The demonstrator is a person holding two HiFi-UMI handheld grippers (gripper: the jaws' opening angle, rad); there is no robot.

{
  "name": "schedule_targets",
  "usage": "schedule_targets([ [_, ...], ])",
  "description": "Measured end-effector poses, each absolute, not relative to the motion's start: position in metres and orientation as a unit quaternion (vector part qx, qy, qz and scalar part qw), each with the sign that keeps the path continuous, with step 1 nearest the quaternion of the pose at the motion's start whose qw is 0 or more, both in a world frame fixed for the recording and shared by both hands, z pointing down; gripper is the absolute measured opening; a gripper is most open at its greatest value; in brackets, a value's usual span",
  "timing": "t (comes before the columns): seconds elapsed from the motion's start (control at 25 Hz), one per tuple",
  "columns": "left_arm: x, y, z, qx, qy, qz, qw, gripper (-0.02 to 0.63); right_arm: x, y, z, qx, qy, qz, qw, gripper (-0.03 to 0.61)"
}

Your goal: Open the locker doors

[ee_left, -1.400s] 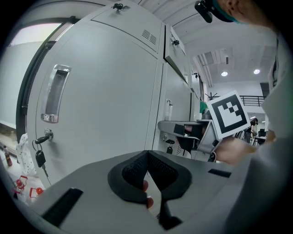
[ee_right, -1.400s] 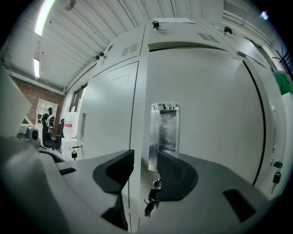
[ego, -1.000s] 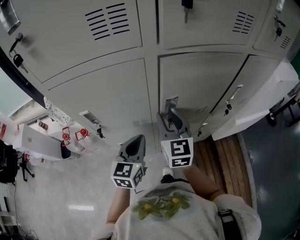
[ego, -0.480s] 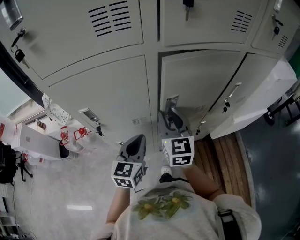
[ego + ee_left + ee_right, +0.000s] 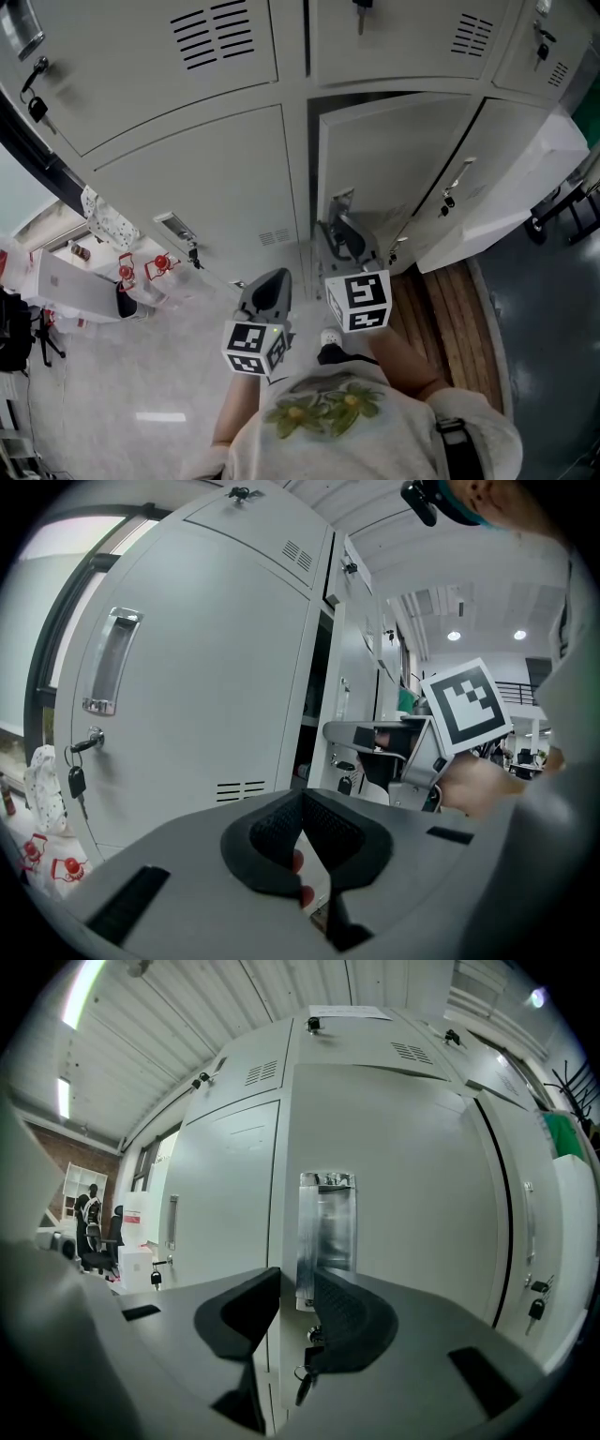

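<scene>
On the upright handle [image 5: 326, 1227] of the ajar door [image 5: 412, 1194], the right gripper [image 5: 296, 1283] has just closed, gripping it.

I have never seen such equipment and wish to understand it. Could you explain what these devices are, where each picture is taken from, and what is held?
There is no robot: a person holds a two-jaw gripper in each hand, facing grey metal lockers. The head view comes from a camera on the person's head, looking down. The other two views come from cameras riding on the grippers, looking along their jaws. The right gripper has just been closing its jaws; they now clamp the edge of a lower locker door beside its metal handle, and that door stands slightly ajar. The left gripper is beside it, jaws together, holding nothing.
</scene>
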State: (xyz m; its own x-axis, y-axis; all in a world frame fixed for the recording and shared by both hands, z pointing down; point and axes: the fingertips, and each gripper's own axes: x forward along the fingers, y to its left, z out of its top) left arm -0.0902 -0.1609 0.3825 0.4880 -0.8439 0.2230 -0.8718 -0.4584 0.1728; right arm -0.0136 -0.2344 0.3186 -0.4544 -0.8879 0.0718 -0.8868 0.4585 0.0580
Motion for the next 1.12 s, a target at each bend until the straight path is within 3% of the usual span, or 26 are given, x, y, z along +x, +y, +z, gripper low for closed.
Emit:
schedule_targets([
  [1.12,-0.055,-0.121,0.382,0.867,-0.478,0.058,0.129,0.029,0.016,-0.186,0.317,0.51,-0.859,-0.003,0.03,0.126],
])
